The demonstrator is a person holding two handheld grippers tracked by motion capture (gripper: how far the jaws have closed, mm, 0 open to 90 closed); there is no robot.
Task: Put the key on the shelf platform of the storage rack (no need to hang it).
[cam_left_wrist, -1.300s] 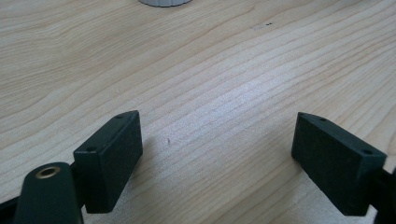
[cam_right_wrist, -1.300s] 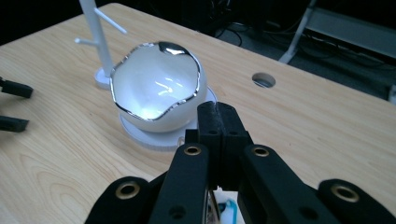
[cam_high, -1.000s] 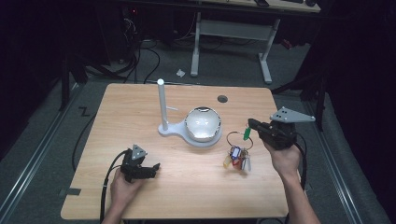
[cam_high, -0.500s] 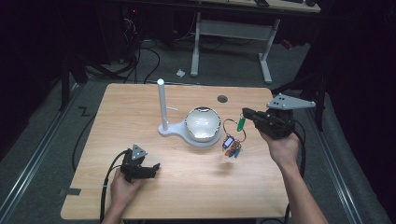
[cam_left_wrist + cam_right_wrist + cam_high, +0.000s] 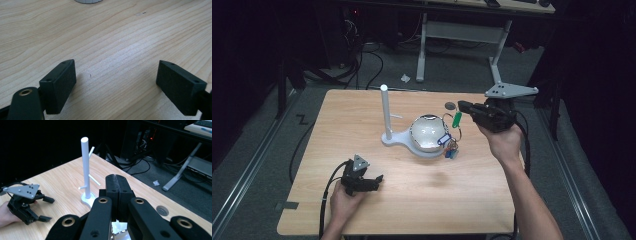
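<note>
Right gripper: jaws pressed together, pinching the ring of a bunch of keys; the bunch hangs below the tip with a green tag uppermost and a blue tag lower down.
Keys, place: dangling at about 3 o'clock of the white stand, in front of the shiny bowl at its foot, clear of the table as far as I can tell.
Stand: an upright white post with short pegs sticking out, seen in the right gripper view at 11 o'clock of the closed jaws.
Left gripper: jaws wide apart, nothing between them, resting low at 7 o'clock of the stand; its own view looks at bare wood between the two black pads.
Risk, swing: the bunch hangs loose on its ring, so a quick move could set it swinging and knock the post or clip the bowl.
Risk, miss: the pegs are thin and short; the ring could slide past a peg or catch only by a tag.
Risk, slip: the grip is on a thin ring, so a jolt could let the keys drop into the bowl.
Table: pale wood grain, with a small round grey cap near the far edge.
Room: dark, cables on the floor, a grey-legged desk beyond at 12 o'clock.
</note>
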